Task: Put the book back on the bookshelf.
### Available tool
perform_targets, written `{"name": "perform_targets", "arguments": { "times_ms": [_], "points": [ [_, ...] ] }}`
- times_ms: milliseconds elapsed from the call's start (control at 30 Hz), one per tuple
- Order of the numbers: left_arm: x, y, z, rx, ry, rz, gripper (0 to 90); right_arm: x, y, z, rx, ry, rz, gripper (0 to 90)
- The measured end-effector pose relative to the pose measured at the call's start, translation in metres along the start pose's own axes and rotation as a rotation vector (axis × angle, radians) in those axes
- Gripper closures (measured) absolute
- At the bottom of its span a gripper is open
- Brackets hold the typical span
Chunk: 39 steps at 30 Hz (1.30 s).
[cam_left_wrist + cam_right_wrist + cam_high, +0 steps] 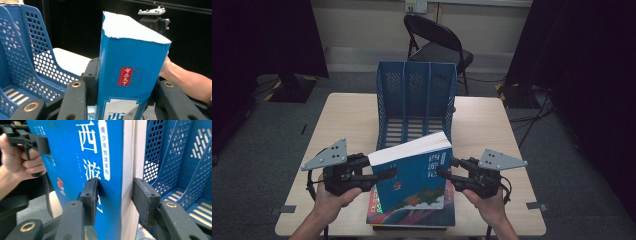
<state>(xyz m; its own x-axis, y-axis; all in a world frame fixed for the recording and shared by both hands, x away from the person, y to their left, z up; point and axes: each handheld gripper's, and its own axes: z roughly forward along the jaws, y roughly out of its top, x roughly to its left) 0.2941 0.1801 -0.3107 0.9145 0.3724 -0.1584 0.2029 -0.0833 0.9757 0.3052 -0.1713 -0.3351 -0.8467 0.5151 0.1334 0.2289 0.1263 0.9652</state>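
Left gripper (384, 176): jaws part-way closed and clamped on the blue book (414, 172) at its left edge; in the left gripper view both pads press the book's (130, 75) two covers.
Right gripper (447, 168): at the book's right edge, by the spine; in the right gripper view the left pad (90, 195) lies against the cover, the right pad (145, 197) stands just clear of the white page block, a thin gap between. Jaws open, with the book (100, 157) between them.
Book: held tilted above the table, white page edge up, cover with white characters facing the person; it hangs just in front of the rack's open mouth.
Second book (412, 215): flat on the table under the raised one, red and teal cover, at the near edge.
Rack (416, 95): blue perforated file rack with three slots, upright at mid-table, open side towards the person.
Hands: left hand (332, 197) and right hand (487, 200) grasp the grippers from below.
Table (347, 125): pale wood.
Chair (437, 40): black folding chair beyond the table.
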Motion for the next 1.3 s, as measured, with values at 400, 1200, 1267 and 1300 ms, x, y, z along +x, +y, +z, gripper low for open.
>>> {"name": "perform_targets", "arguments": {
  "times_ms": [400,1200,1267,1300],
  "points": [
    [0.002,-0.001,0.009,0.015,0.019,0.000,57.6,-0.004,0.000,0.011,0.001,0.024,0.031,57.4],
    [0.000,-0.018,0.038,0.051,0.090,0.004,58.6,-0.006,-0.007,0.011,0.010,0.055,0.030,51.2],
    [0.001,-0.018,0.037,0.054,0.097,0.004,59.1,-0.006,-0.011,0.014,0.027,0.049,0.029,48.4],
    [0.000,-0.019,0.036,0.048,0.100,0.009,59.3,-0.006,-0.015,0.016,0.046,0.039,0.021,48.0]
  ]
}}
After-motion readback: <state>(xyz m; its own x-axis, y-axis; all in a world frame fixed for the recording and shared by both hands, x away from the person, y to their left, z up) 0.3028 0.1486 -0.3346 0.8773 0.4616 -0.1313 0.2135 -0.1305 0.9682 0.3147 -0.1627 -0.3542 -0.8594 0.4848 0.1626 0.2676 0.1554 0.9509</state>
